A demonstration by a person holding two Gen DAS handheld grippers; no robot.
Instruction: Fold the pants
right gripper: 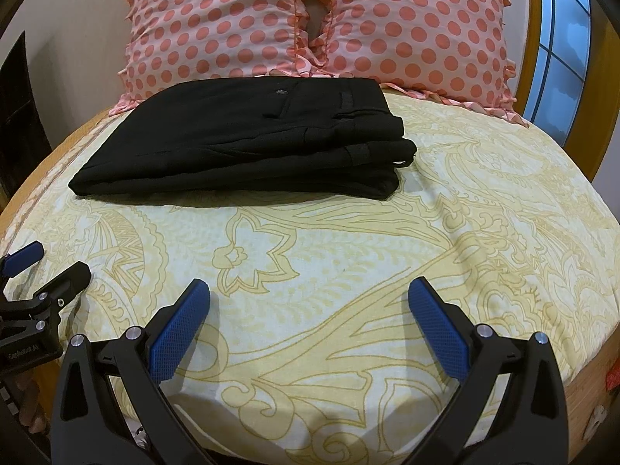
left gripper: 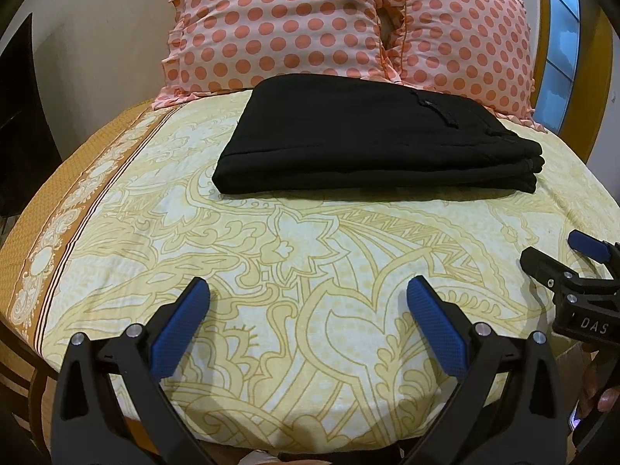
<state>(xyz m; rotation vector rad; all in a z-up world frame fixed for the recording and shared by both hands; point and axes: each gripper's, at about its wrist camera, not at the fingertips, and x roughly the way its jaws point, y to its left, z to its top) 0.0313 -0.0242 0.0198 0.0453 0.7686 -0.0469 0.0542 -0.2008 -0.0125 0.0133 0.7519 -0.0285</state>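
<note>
Black pants (left gripper: 372, 139) lie folded in a flat stack on the bed, near the pillows; they also show in the right wrist view (right gripper: 248, 143), with a button and a belt loop on top. My left gripper (left gripper: 308, 290) is open and empty, hovering over the sheet well short of the pants. My right gripper (right gripper: 308, 290) is open and empty, also short of the pants. Each gripper shows in the other's view: the right one (left gripper: 558, 255) at the right edge, the left one (right gripper: 50, 263) at the left edge.
The bed has a yellow patterned sheet (left gripper: 310, 240) with an orange border (left gripper: 58, 201) at its left side. Two pink polka-dot pillows (right gripper: 217, 27) (right gripper: 418, 27) lean at the head. A window (right gripper: 562, 38) is at the right, dark furniture (left gripper: 19, 116) at the left.
</note>
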